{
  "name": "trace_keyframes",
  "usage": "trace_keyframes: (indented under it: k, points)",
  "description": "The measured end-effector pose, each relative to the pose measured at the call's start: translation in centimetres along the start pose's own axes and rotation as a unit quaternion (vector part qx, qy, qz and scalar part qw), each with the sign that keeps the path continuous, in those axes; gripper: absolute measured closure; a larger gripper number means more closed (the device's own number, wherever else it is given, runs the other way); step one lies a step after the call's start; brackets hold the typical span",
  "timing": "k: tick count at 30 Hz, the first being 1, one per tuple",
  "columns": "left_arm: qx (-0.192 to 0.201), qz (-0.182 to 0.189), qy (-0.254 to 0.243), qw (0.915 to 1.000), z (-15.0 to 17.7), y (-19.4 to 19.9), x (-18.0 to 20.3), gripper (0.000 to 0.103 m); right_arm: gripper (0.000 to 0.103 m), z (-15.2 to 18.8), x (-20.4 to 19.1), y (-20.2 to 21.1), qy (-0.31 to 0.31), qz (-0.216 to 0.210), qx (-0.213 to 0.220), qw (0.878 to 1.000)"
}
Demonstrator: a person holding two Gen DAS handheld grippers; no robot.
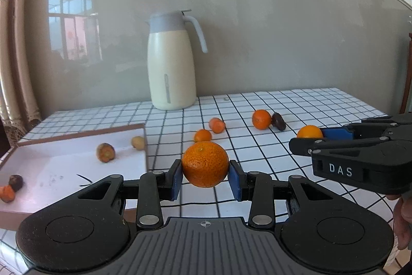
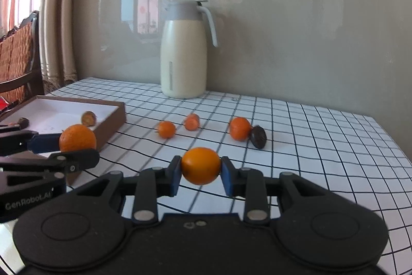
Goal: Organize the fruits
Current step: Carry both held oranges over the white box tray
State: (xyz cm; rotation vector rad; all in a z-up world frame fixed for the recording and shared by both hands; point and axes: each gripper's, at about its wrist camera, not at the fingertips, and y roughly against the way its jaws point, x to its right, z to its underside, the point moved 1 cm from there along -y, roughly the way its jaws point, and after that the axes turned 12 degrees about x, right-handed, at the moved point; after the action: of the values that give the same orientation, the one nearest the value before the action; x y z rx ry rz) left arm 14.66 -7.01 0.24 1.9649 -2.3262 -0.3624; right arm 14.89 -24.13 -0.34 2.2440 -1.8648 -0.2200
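Left tongs grip tangerine; right tongs grip kumquat. Risk: round fruit slipping onto table short of tray.

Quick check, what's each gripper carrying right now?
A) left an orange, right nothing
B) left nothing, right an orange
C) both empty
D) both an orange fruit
D: the left gripper has its jaws closed on a bumpy-skinned orange, and the right gripper has its jaws closed on a smaller smooth orange fruit, both held above the checked tablecloth.
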Motion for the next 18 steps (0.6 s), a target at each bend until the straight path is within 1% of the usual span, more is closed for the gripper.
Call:
trace_keyframes:
  k: [9, 18]
  points:
    - [0.013, -0.032, 0.001, 0.9994, -0.2, 1.9, -2.8, 0.065, 0.08, -0.8, -2.5, 0.2, 0.007, -0.024, 0.017, 1.0]
    - [0.013, -0.059, 0.007, 0.9982, 0.2, 2.4, -5.6, 0.065, 0.08, -1.2, -4.7, -0.4, 0.013, -0.044, 0.021, 0.999]
